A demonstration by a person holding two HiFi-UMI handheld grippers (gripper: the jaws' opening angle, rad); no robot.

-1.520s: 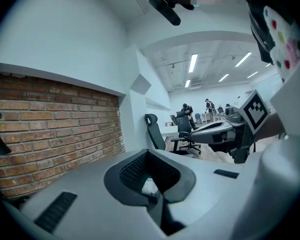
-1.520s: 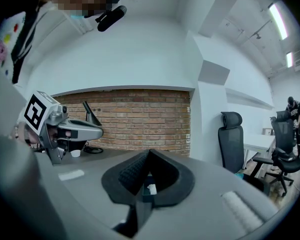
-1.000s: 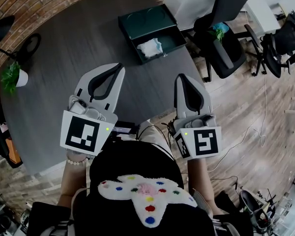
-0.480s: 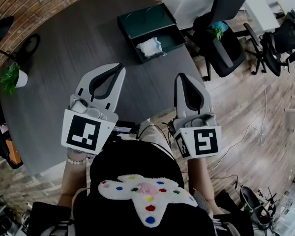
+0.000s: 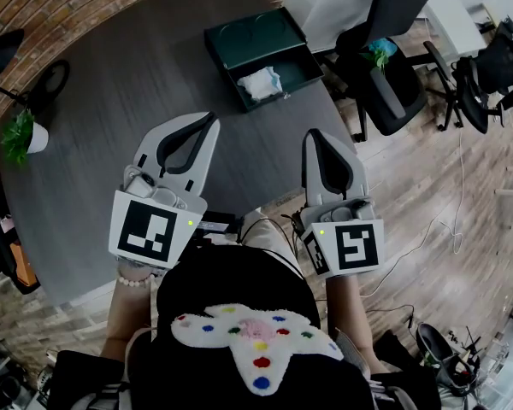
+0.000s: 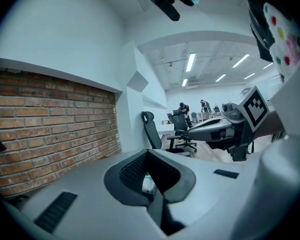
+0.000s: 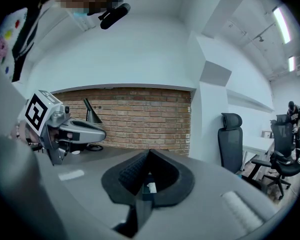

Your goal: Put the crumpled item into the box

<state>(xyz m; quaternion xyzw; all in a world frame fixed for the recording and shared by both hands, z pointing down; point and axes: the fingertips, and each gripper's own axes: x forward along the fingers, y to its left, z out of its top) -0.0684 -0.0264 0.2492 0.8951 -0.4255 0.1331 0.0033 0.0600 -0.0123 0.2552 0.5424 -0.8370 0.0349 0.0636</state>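
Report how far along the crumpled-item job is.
Done, it seems: the crumpled white item lies inside the open green box on the dark table. In hand: nothing; the left tongs and right tongs are both shut and empty, held back near the person's body. Left: nothing that shows.

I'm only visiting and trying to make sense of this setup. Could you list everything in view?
table: one, dark grey, centre
box: one, dark green, lid open, far side of the table
crumpled item: one, white, inside the box
potted plant: one, green in a white pot, table's left edge
lamp: one, black, far left of the table
office chairs: at least two, black, on the wood floor at right
brick wall: one, reddish, behind the table
left tool: one, pale grey, shut, empty, over the table's near side
right tool: one, pale grey, shut, empty, at the table's near right edge
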